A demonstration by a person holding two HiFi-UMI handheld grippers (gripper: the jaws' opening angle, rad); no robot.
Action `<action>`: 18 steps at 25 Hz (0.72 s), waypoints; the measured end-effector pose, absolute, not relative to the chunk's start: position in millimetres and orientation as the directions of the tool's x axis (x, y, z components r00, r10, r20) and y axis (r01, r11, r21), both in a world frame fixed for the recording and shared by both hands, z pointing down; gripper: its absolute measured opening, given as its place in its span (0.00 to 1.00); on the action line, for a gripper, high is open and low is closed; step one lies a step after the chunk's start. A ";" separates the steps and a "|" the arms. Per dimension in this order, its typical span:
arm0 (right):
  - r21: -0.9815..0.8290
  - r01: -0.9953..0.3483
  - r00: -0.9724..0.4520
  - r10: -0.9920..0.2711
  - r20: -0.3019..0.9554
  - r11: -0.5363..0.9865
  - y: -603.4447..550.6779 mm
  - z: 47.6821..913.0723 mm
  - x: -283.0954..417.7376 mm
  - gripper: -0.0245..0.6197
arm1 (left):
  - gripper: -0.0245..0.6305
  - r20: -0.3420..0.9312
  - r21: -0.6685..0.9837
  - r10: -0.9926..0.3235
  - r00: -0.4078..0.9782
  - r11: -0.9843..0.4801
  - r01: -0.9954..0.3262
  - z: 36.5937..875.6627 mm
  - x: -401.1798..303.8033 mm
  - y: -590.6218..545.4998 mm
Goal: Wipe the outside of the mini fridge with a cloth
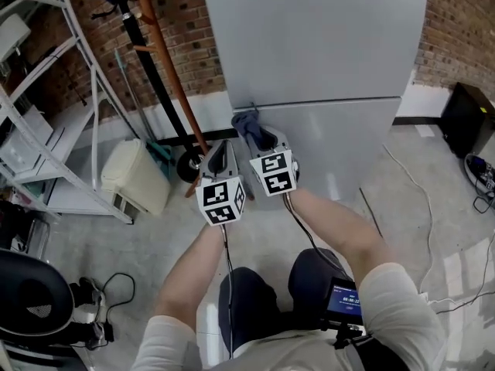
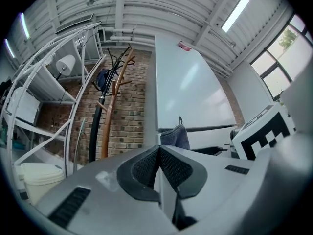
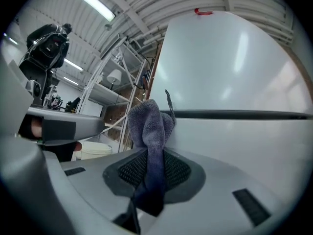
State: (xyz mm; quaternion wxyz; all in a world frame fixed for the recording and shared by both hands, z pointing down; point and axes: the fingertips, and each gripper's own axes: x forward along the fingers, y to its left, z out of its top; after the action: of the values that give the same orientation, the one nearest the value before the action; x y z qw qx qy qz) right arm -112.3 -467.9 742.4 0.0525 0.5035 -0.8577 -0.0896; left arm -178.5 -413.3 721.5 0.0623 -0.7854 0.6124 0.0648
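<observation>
Cloth (image 3: pixel 150 124): my right gripper (image 3: pixel 154 170) pinches it against the mini fridge (image 3: pixel 234 72).
Left gripper (image 2: pixel 160 166): I see jaws together, empty.

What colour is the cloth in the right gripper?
Blue-grey. The cloth shows best in the right gripper view.

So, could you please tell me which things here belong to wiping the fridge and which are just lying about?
Job in hand:
- fridge
- grey cloth, held at the fridge's door gap
- right gripper, shut on the cloth

Lying about:
- wooden coat stand
- white bin
- metal shelving
- black box
- left gripper, shut and empty
</observation>
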 end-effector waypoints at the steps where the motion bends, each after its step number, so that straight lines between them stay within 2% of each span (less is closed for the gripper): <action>1: 0.207 -0.855 -0.485 -0.874 0.003 0.475 -468.6 742.9 -111.0 0.17 | 0.04 -0.179 -0.022 -0.953 0.242 -0.242 -0.970 720.3 -178.5 -412.9; 7: 0.223 -0.861 -0.471 -0.882 -0.012 0.457 -468.1 733.0 -85.4 0.17 | 0.04 -0.177 -0.017 -0.947 0.268 -0.269 -0.963 718.5 -155.5 -420.3; 18: 0.251 -0.901 -0.372 -0.928 -0.030 0.353 -468.1 727.8 21.1 0.17 | 0.04 -0.168 0.010 -0.914 0.370 -0.377 -0.926 729.8 -63.5 -435.5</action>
State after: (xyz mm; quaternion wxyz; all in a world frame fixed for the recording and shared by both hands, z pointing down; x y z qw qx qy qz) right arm 21.1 -468.1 727.8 0.0585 0.5574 -0.8204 -0.1133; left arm -63.5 -435.5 729.8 0.0426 -0.8266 0.5565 0.0726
